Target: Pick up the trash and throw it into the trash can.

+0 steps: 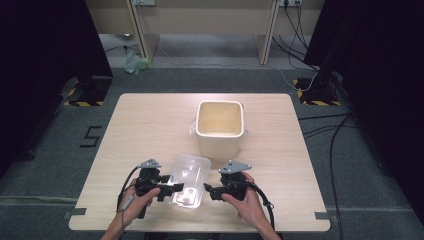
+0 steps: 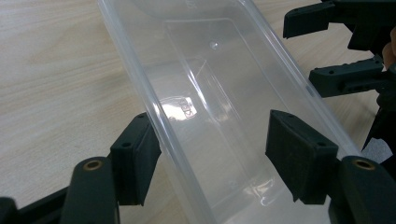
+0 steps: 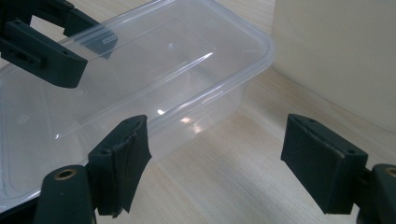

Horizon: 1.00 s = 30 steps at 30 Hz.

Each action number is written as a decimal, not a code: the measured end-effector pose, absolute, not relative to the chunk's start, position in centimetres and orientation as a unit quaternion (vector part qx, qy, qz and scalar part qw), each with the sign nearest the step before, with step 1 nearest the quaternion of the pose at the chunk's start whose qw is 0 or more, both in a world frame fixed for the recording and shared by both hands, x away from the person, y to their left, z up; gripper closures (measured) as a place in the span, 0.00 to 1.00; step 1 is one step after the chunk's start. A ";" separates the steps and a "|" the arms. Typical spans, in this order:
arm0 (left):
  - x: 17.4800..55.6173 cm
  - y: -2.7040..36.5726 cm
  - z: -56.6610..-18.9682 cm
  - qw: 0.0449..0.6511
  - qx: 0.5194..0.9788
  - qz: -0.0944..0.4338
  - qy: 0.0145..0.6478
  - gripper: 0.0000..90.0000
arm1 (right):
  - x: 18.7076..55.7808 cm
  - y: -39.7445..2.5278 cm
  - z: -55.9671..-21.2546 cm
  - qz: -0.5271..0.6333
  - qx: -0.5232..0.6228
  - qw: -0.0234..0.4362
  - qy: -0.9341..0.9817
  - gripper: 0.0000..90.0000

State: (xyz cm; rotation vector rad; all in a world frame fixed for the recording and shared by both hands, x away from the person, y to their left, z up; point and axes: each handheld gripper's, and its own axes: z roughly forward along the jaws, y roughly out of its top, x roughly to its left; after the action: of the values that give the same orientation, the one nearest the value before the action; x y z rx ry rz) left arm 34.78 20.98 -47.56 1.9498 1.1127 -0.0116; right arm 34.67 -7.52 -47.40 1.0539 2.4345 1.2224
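clear plastic container (image 1: 189, 179) sits open side up on the near middle of the wooden table (image 1: 150, 125), between the two grippers, long axis running roughly away from the person with a slight tilt to the right.

left gripper (image 1: 169, 189): jaws spread, straddling the container's near left rim. in the left gripper view (image 2: 219, 154) the left pad (image 2: 136, 158) sits against the outside of the rim and the right pad (image 2: 299, 154) hangs over the inside of the tub; whether that pad touches the plastic, cannot tell. not pinching. left hand (image 1: 136, 200) wraps the handle from below, forearm entering from the bottom edge, cable trailing down the left side.

right gripper (image 1: 209, 191): jaws spread wide, tips just beside the container's right wall. in the right gripper view (image 3: 219, 168) the left pad (image 3: 125, 163) is close to the tub's long side, the right pad (image 3: 322, 163) over bare table; nothing between them but wood. right hand (image 1: 246, 197) grips from behind, wrist angled inward toward the tub.

surroundings: cream square bin (image 1: 220, 127), open top, stands just beyond the container toward the table's far middle; its wall fills the upper right of the right gripper view (image 3: 336, 56), near the tub's far corner. this is the closest obstacle ahead.

open room: bare tabletop to the left and right of both hands, and along the far left. near table edge lies just behind the hands.
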 end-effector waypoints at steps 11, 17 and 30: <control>35.2 19.5 -47.6 0.431 0.783 0.006 0.448 0.33 | 36.1 -8.5 -47.3 0.429 0.385 0.115 0.809 0.26; 35.1 18.5 -47.8 0.439 0.780 -0.005 0.447 0.31 | 37.3 -9.5 -47.2 0.424 0.402 0.131 0.801 0.26; 35.3 18.8 -48.0 0.458 0.769 -0.022 0.445 0.30 | 36.3 -10.3 -46.6 0.432 0.406 0.119 0.796 0.25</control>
State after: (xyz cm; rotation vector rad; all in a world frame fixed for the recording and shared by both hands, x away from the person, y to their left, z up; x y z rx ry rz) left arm 35.31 18.77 -48.02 1.8957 1.0956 -0.0551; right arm 36.35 -10.33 -46.56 1.1868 2.3275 1.2634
